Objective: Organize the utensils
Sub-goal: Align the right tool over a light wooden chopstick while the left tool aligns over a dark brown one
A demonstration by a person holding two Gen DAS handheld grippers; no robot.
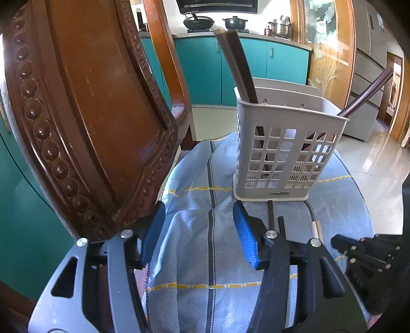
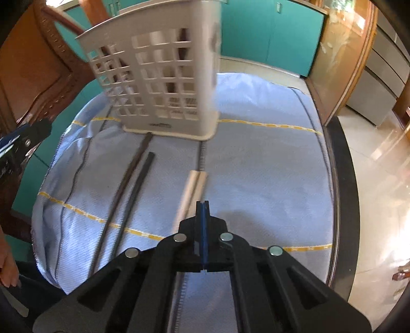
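With our right gripper [image 2: 202,205] pressing its fingers together on nothing above the pale chopsticks [image 2: 193,187] and our left gripper [image 1: 200,235] spread empty, the dark pair [image 2: 133,179] waits just before the slotted holder [image 1: 284,143], where sorted chopsticks already stand upright.

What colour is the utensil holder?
Light grey utensil holder, with square cut-outs; clearest in the left wrist view.

Home kitchen: stovetop pots [image 1: 234,23], teal cabinets [image 1: 287,61]
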